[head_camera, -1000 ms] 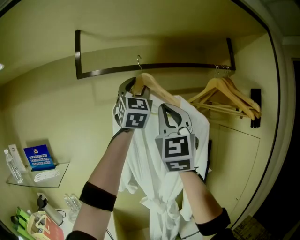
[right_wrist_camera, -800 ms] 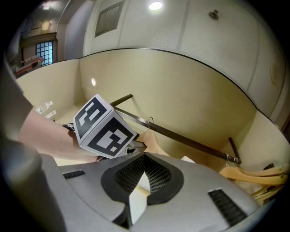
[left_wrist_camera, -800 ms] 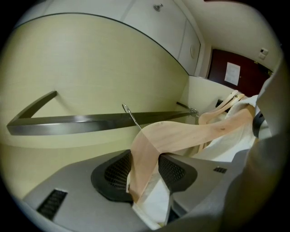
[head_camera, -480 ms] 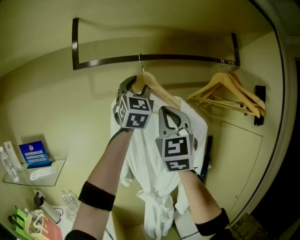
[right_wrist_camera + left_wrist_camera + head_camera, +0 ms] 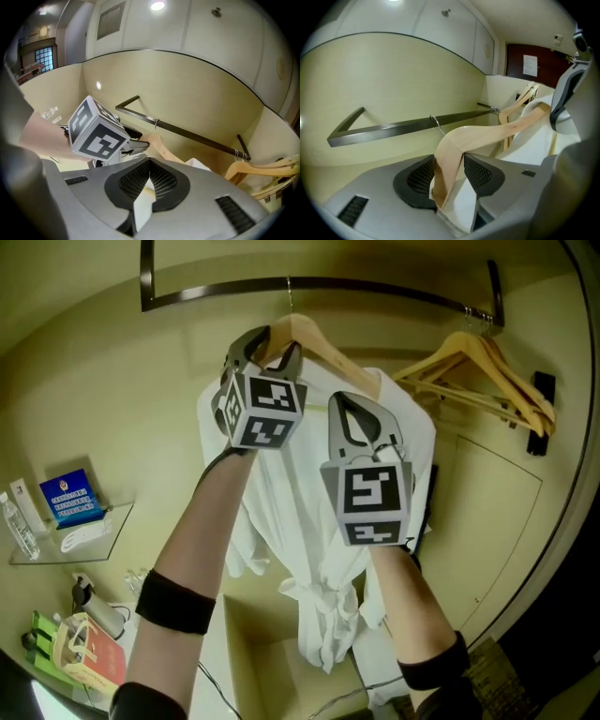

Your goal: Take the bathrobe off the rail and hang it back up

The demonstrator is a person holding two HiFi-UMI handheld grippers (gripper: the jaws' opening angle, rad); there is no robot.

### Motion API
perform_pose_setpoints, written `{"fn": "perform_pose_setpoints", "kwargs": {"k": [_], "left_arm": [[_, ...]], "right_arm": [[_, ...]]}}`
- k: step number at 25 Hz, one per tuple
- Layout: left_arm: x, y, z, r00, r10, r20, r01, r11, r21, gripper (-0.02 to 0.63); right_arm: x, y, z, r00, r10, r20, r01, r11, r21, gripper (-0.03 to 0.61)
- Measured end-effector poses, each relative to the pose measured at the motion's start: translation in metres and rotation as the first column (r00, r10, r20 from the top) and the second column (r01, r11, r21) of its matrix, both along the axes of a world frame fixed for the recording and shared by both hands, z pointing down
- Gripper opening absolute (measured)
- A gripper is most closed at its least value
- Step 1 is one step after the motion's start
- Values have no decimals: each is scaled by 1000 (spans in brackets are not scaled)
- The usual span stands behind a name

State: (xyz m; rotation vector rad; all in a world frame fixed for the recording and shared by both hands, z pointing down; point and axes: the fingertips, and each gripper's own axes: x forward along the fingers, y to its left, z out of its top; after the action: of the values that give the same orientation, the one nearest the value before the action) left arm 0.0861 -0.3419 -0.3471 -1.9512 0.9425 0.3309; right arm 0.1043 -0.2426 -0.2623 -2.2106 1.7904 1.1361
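Cream-yellow closet walls back a dark metal rail (image 5: 375, 284) that runs across the top. A wooden hanger (image 5: 323, 341) carries the white bathrobe (image 5: 300, 512), which hangs down the middle. The hanger's wire hook reaches up to the rail; whether it rests on it cannot be told.

The left hand-held gripper (image 5: 449, 174) holds the hanger just beside its neck. Its jaws have just been opening a little, and the wood sits between them, touching both pads. The right hand-held gripper (image 5: 150, 180), nearer and to the right, has its jaws pressed together on a fold of the bathrobe's white cloth near the shoulder.

Spare wooden hangers (image 5: 487, 367) hang at the right end of the rail. Far left and lower, a glass shelf (image 5: 56, 557) holds a blue box (image 5: 71, 500) and a clear bottle (image 5: 21, 526).
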Motion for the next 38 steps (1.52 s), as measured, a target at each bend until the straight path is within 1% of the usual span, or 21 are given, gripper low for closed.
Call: {"fn": "perform_pose_setpoints", "kwargs": {"k": [3,6,9,11,13,16,18,20,22,24,25,27,28,30,33,35,38], "left_arm": [[-17,20,19,1000,-22,-2,22,999,26,202],[-31,37,57,1000,-25,15,25,1000,-11,201],[-50,45,102,1000,-23,1,23,993,-112,193],[-67,49,136,999,-43,-4,41,982,-186,170],[-82,55,173,998,-69,6,68,965,-255,150],[-102,70,228,995,-97,16,97,932,-348,129],[-118,82,261,994,-110,1,101,907,-409,84],[-133,95,298,993,-121,-10,102,874,-476,67],[-147,108,341,991,-137,-10,109,831,-546,48],[-162,118,383,988,-156,-15,115,781,-614,40],[-168,124,401,986,-167,-18,116,756,-644,20],[-180,134,434,983,-184,-17,121,712,-692,14],[-185,140,448,981,-192,-13,126,693,-710,3],[-194,152,475,978,-211,-6,137,659,-740,3],[-210,164,510,967,-253,10,169,617,-768,3],[-215,173,527,964,-266,16,176,592,-786,2],[-216,190,553,965,-261,33,177,552,-815,2]], "right_arm": [[1,11,13,999,-38,23,38,999,-3,23],[6,25,35,997,-67,40,68,998,-19,23],[9,37,63,994,-96,53,99,994,-53,23],[7,42,89,991,-120,63,125,988,-92,23],[5,47,121,987,-142,80,153,978,-145,23],[4,56,175,979,-164,120,188,956,-226,23],[3,64,208,972,-181,150,216,939,-267,23],[1,74,243,964,-194,183,243,921,-305,23],[3,85,284,958,-188,215,256,900,-354,23],[8,96,323,954,-172,244,262,875,-406,23],[11,101,340,952,-164,257,265,863,-430,23],[17,112,372,950,-148,275,268,840,-473,23],[21,118,389,949,-141,283,269,827,-493,23],[27,132,419,943,-135,304,285,798,-530,23],[33,154,453,937,-136,321,307,759,-574,23],[37,167,470,939,-134,316,306,744,-594,23],[46,186,493,937,-115,330,305,729,-612,23]]}}
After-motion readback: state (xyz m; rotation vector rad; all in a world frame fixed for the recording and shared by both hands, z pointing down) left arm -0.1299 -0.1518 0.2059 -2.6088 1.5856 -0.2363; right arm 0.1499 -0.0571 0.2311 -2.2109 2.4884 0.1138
